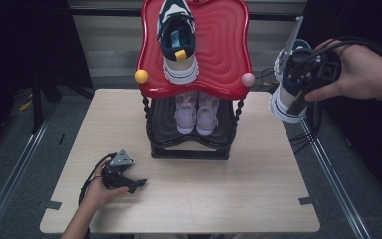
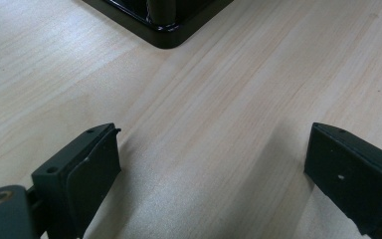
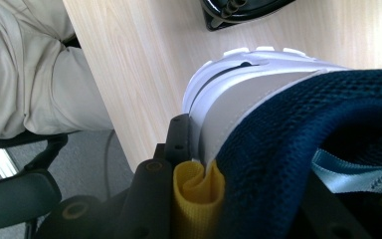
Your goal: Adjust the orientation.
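My right gripper [image 1: 294,85] hangs in the air to the right of the shoe rack, shut on the heel of a navy and white sneaker [image 1: 286,102]. In the right gripper view the sneaker [image 3: 288,114] has a yellow pull tab [image 3: 198,199] beside one black finger [image 3: 178,139], and the other jaw is hidden behind the shoe. A matching sneaker [image 1: 178,40] stands on the rack's red top shelf [image 1: 224,55]. My left gripper [image 1: 134,185] rests on the wooden table [image 1: 229,189] near its front left. Its jaws stand wide apart, so the left gripper [image 2: 211,169] is open on bare wood.
A pair of pink shoes [image 1: 196,112] sits on the rack's black lower shelf [image 1: 189,149]. A yellow ball [image 1: 142,76] and a pink ball [image 1: 247,79] cap the rack's posts. The rack's base corner [image 2: 166,30] lies ahead of the left gripper. A person's leg [image 3: 30,74] is beside the table.
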`<state>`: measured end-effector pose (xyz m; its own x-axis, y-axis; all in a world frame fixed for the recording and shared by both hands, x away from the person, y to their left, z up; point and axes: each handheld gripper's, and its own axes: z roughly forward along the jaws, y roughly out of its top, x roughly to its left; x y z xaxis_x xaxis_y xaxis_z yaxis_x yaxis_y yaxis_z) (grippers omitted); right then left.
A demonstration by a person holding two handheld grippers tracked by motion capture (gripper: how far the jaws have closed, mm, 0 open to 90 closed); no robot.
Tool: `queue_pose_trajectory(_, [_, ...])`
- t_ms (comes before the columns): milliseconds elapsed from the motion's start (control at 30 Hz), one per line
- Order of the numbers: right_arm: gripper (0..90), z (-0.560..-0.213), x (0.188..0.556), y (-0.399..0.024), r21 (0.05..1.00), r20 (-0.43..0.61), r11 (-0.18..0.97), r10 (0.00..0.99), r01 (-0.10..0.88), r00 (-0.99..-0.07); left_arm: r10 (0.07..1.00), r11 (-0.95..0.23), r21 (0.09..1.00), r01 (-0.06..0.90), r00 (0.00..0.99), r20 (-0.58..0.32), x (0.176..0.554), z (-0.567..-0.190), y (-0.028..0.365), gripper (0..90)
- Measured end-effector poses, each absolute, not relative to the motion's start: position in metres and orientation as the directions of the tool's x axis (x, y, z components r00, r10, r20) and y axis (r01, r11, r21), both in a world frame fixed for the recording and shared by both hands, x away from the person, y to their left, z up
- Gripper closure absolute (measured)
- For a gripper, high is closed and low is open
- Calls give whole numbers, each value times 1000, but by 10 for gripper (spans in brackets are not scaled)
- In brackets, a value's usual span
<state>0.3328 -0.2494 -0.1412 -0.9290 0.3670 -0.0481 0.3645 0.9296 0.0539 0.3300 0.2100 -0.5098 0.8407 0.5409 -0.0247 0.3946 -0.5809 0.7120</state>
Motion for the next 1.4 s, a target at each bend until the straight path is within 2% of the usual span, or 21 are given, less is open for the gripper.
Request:
queue_pose_trajectory(267, [712, -115, 335, -234, 26, -84, 942, 336, 335, -938, 541, -581, 712, 394, 841, -24, 330, -510, 210, 66])
queue_pose_trajectory(767, [713, -72, 350, -181, 67, -179, 965, 261, 252, -949, 538, -580, 714, 392, 842, -25, 330, -510, 209, 60])
queue_pose_trajectory(1033, [713, -72, 364, -149, 64, -218, 977, 211, 202, -953, 539, -581, 713, 392, 842, -25, 330, -510, 210, 60])
queue_pose_trajectory(1400, [710, -94, 384, -123, 31, -238, 986, 164, 161, -957, 539, -579, 714, 393, 842, -27, 330, -510, 209, 60])
